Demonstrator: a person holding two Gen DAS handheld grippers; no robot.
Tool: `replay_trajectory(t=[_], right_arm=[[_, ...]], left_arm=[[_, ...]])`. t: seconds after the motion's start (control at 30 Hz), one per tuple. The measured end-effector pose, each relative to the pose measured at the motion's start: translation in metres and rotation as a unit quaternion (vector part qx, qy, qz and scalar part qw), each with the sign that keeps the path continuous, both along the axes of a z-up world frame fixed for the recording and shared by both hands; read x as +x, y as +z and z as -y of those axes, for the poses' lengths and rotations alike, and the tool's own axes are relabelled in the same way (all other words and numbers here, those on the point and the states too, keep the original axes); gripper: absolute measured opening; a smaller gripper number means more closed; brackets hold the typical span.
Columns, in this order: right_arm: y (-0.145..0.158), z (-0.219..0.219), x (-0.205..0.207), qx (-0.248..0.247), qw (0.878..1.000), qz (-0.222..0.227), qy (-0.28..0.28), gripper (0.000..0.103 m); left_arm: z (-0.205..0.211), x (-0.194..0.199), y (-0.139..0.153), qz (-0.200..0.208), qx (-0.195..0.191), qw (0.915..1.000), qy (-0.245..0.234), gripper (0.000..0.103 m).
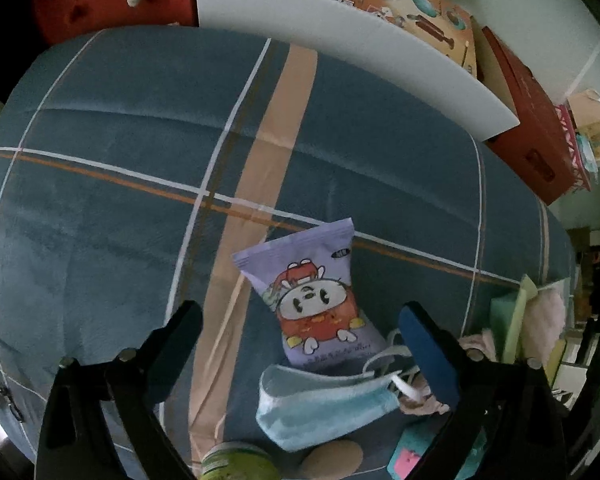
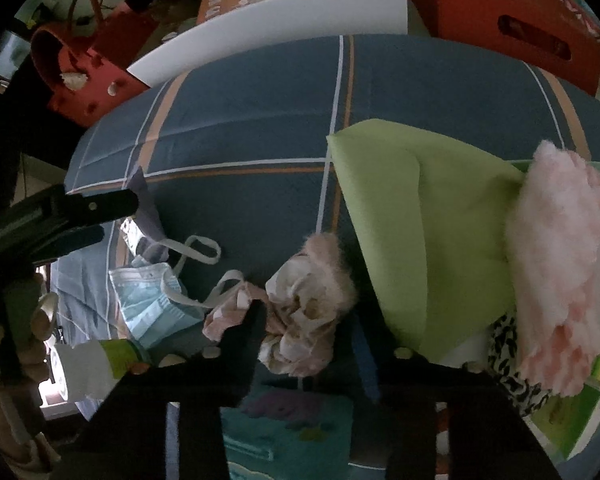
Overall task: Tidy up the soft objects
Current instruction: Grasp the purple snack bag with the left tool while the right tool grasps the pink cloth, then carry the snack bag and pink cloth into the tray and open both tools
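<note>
The left gripper (image 1: 300,328) stood wide open over a purple snack packet (image 1: 312,300) and a blue face mask (image 1: 320,404) on the plaid bedcover (image 1: 100,200), touching neither. The right gripper (image 2: 308,328) had its jaws narrowed around a pink fabric scrunchie (image 2: 304,320), beside a green cloth (image 2: 420,220); pad contact could not be confirmed.

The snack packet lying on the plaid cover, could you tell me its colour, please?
Lilac snack packet with a red-and-white cartoon figure; clearest in the left wrist view.
</note>
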State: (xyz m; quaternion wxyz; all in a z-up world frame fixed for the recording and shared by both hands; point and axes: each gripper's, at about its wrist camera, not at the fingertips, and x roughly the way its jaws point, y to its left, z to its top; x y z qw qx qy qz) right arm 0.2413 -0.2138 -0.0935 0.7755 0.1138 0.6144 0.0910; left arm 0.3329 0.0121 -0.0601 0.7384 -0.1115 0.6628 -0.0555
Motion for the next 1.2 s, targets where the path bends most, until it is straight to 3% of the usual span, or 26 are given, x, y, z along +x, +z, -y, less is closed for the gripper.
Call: replay_trajectory(t=[0.07, 0.13, 0.27, 0.47, 0.6, 0.73, 0.83, 1.0, 1.2], right_arm=[[-0.001, 0.000, 0.000, -0.002, 1.000, 0.002, 0.002, 0.031], [-0.001, 0.000, 0.000, -0.004, 1.000, 0.006, 0.004, 0.029], [0.005, -0.005, -0.002, -0.012, 1.000, 0.023, 0.013, 0.020], [0.021, -0.009, -0.010, -0.013, 0.998, 0.060, 0.024, 0.011], [0.037, -0.007, -0.021, -0.001, 0.996, 0.090, 0.017, 0.011], [0.058, 0.000, -0.034, 0.019, 0.991, 0.129, 0.003, 0.011], [0.077, 0.009, -0.050, 0.051, 0.984, 0.170, -0.021, 0.011], [0.098, 0.020, -0.078, 0.068, 0.968, 0.229, -0.072, 0.011], [0.107, 0.039, -0.105, 0.060, 0.954, 0.266, -0.128, 0.011]], left_arm=[[0.003, 0.001, -0.004, -0.005, 0.001, 1.0000, -0.004, 0.075], [0.006, 0.000, -0.010, -0.009, 0.003, 0.9999, -0.005, 0.071], [0.012, 0.007, -0.016, -0.011, -0.010, 0.9999, 0.007, 0.048], [0.011, 0.000, -0.007, 0.010, -0.017, 0.9997, 0.016, 0.046], [0.004, -0.008, 0.013, 0.037, -0.031, 0.9985, 0.027, 0.046], [0.000, -0.019, 0.040, 0.079, -0.018, 0.9963, 0.028, 0.046], [0.002, -0.035, 0.066, 0.122, -0.006, 0.9923, 0.023, 0.046], [0.003, -0.062, 0.103, 0.166, -0.024, 0.9858, -0.002, 0.046], [0.033, -0.077, 0.116, 0.189, -0.009, 0.9809, -0.043, 0.046]])
